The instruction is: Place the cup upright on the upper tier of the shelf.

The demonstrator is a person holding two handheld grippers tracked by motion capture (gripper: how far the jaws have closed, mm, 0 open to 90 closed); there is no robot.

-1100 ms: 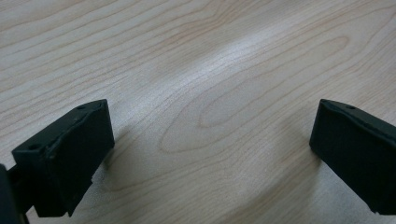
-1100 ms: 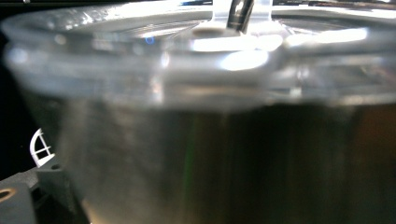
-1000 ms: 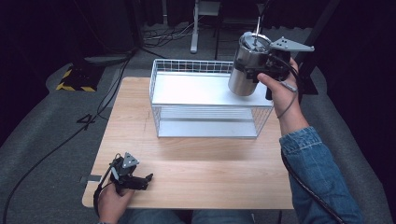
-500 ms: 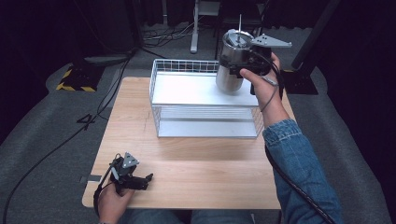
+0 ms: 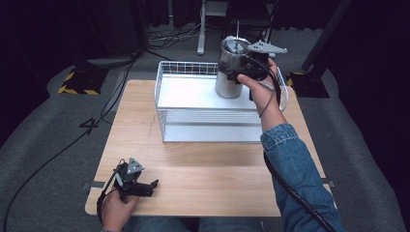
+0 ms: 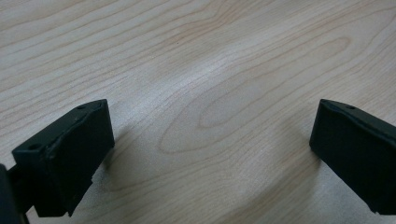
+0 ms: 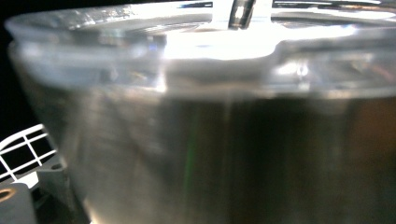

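A shiny steel cup (image 5: 231, 67) with a lid and a thin straw hangs over the right rear part of the white wire basket (image 5: 212, 131); its base sits low inside the basket's walls. My right gripper (image 5: 241, 73) is shut on the cup's side, its grey plate on top. In the right gripper view the cup (image 7: 210, 140) is very close and the basket's wire (image 7: 23, 144) shows at lower left. My left gripper (image 5: 149, 186) rests on the wooden table (image 5: 217, 183) at the front left, open, with bare wood between its jaws (image 6: 210, 154).
The basket stands at the back middle of the table. On the dark floor beyond lie cables, a yellow-and-black striped block (image 5: 77, 82) at left, a white stand's legs (image 5: 203, 29) behind, and a black post base (image 5: 309, 79) at right.
My right hand has carried the cup to the left and down, from above the basket's right rear corner to lower inside it. The left gripper has not moved.
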